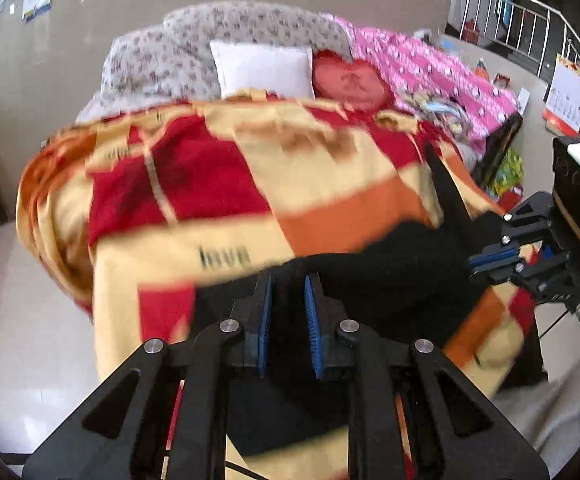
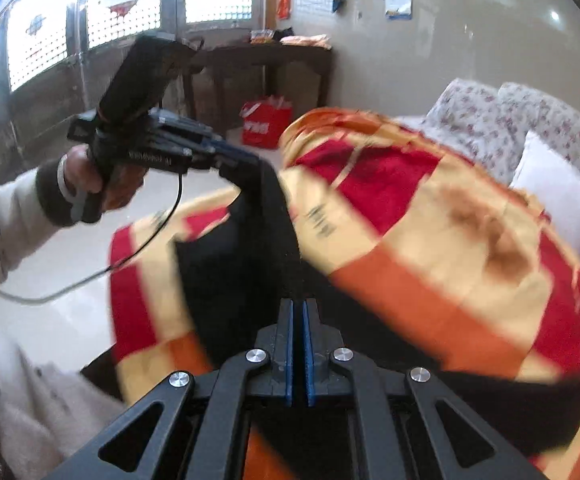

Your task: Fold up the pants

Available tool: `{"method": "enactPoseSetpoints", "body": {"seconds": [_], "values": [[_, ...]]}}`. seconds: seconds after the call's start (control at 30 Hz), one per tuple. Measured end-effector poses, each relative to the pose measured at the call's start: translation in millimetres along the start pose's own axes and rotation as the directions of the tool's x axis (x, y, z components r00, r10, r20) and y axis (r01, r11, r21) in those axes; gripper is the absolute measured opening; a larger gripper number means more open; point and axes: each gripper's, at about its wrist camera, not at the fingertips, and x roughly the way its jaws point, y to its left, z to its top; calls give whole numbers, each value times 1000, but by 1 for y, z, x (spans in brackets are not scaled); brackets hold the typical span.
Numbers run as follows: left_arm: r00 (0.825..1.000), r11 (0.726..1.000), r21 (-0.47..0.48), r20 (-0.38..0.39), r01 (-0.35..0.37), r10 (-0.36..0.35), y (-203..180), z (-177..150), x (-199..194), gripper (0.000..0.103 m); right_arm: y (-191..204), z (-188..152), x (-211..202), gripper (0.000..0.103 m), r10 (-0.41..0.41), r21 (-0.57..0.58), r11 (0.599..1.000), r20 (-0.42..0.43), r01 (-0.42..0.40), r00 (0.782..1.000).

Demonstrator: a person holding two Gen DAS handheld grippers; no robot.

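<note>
A bed covered by a checked blanket (image 1: 217,184) of red, cream and orange fills most of both views; at its far end lie floral pillows (image 1: 193,44), a white cushion (image 1: 263,70), a red heart-shaped cushion (image 1: 350,82) and, to the right, a pink quilt (image 1: 430,68). The black pants (image 1: 378,276) are spread on the near part of the blanket, partly lifted off it. The left gripper (image 1: 287,300) sits over the near edge of the dark cloth, its blue pads a little apart with black fabric between them; from the right wrist view the same tool (image 2: 249,162) has a peak of the pants hanging from its tip, so it is clamped on them. The right gripper (image 2: 298,320) has its pads nearly together over the pants; whether cloth is pinched there I cannot tell.
</note>
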Motion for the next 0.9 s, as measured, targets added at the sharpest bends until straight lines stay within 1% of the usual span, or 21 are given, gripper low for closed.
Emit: {"method": "enactPoseSetpoints", "body": {"seconds": [0.1, 0.17, 0.2, 0.23, 0.27, 0.3, 0.33, 0.37, 0.43, 0.47, 0.5, 0.53, 0.57, 0.63, 0.67, 0.7, 0.73, 0.77, 0.8, 0.83, 0.9], "values": [[996, 999, -36, -88, -35, 32, -4, -41, 13, 15, 25, -39, 26, 4, 32, 66, 997, -51, -29, 998], [985, 992, -78, -151, -94, 82, 2, -60, 25, 15, 29, -58, 45, 4, 7, 123, 992, -71, 2, 997], [978, 986, -113, -180, -123, 102, 7, -68, 29, 15, 29, -65, 48, 4, 5, 147, 989, -66, 5, 998], [978, 980, -151, -183, -130, 101, 11, -73, 26, 15, 28, -66, 46, 5, 6, 159, 987, -38, 0, 999], [981, 974, -193, -176, -121, 87, 17, -75, 20, 15, 26, -66, 41, 8, 14, 167, 986, -37, -7, 999], [982, 965, -235, -171, -113, 74, 24, -75, 12, 15, 23, -63, 33, 9, 39, 170, 985, -61, -29, 997], [984, 959, -262, -162, -111, 70, 28, -73, 4, 15, 19, -61, 26, 11, 47, 171, 985, -65, -35, 997], [986, 954, -276, -144, -119, 81, 29, -69, -4, 15, 11, -59, 12, 19, 22, 174, 985, -59, -12, 998], [985, 950, -271, -111, -154, 128, 28, -63, -15, 15, -14, -54, -13, 24, -52, 205, 977, -39, 59, 998], [982, 950, -256, -106, -177, 154, 25, -58, -18, 15, -35, -52, -25, 25, -96, 252, 963, -29, 101, 995], [976, 951, -232, -112, -206, 184, 20, -53, -19, 15, -54, -50, -33, 25, -143, 303, 942, -33, 146, 989], [971, 952, -204, -116, -228, 208, 15, -48, -18, 15, -80, -49, -41, 29, -206, 369, 906, -49, 209, 977], [970, 954, -184, -112, -236, 218, 13, -45, -16, 15, -102, -48, -44, 34, -249, 410, 876, -64, 253, 966], [973, 964, -150, -100, -221, 208, 4, -37, -9, 16, -138, -47, -40, 38, -325, 460, 821, -113, 340, 939], [976, 967, -145, -100, -209, 196, 3, -34, -5, 16, -160, -46, -32, 38, -364, 483, 780, -167, 398, 916], [979, 972, -141, -100, -189, 176, 0, -33, -2, 16, -176, -45, -24, 38, -380, 502, 747, -215, 435, 900], [982, 976, -136, -102, -171, 158, -6, -30, 4, 16, -196, -46, -13, 38, -381, 541, 703, -263, 462, 886], [984, 979, -126, -106, -158, 145, -12, -28, 9, 18, -210, -48, -4, 38, -369, 573, 672, -291, 469, 883], [985, 982, -117, -107, -151, 138, -17, -26, 14, 20, -227, -50, 11, 38, -343, 612, 630, -333, 478, 878], [985, 984, -104, -107, -146, 135, -22, -23, 20, 20, -237, -53, 21, 38, -333, 619, 606, -372, 499, 866], [985, 987, -76, -114, -141, 132, -33, -22, 30, 20, -253, -61, 43, 38, -326, 603, 562, -468, 566, 822]]}}
